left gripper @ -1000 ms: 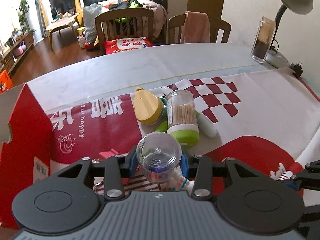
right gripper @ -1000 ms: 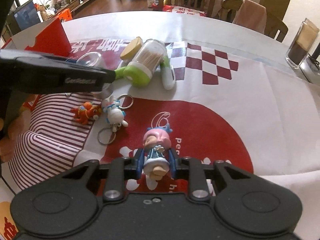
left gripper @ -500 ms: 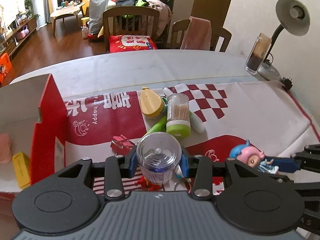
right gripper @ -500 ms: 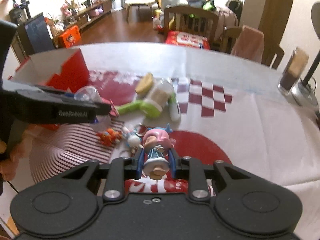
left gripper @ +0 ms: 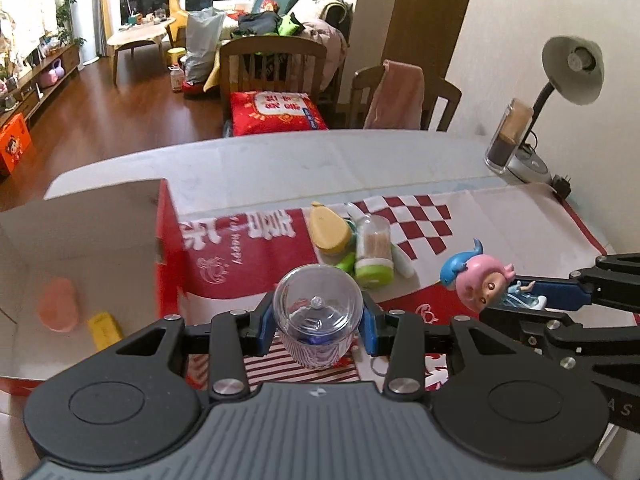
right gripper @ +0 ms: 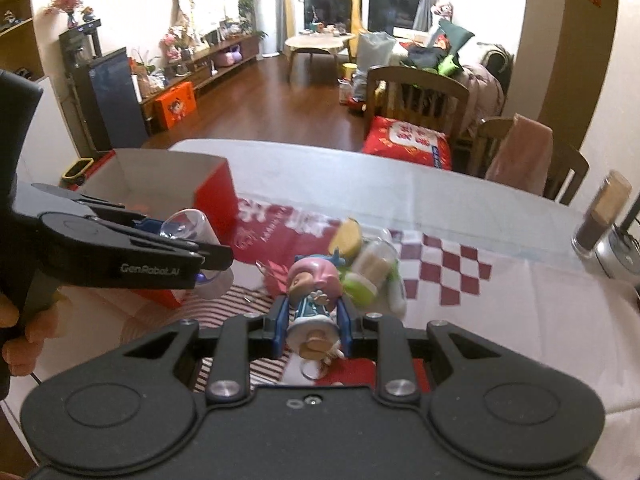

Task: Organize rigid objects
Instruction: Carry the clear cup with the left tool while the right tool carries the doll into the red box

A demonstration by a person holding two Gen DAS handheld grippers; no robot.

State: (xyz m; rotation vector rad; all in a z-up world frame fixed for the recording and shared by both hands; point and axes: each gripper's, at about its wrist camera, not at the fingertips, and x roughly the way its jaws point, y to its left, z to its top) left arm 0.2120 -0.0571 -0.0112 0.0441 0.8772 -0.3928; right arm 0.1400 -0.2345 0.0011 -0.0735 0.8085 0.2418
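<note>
Left gripper (left gripper: pixel 318 322) pinches a clear jar (left gripper: pixel 318 314); right gripper (right gripper: pixel 313 326) pinches a doll (right gripper: pixel 314 294). Carry both over the box (left gripper: pixel 164 240) wall, then release low inside.

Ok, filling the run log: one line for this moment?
left gripper: shut on clear capsule | right gripper: shut on pink-haired doll | both airborne | red box: open

My right claw (right gripper: pixel 311 330) squeezes a little doll (right gripper: pixel 314 298) with pink hair, up off the table (right gripper: pixel 460 208). To its left, my left claw (right gripper: pixel 200 240) grips a clear cup (right gripper: pixel 186 226), just in front of a red box (right gripper: pixel 208 196). Past the doll lie a yellow lid (right gripper: pixel 347 236) and a green-capped jar (right gripper: pixel 370 274), touching.
</note>
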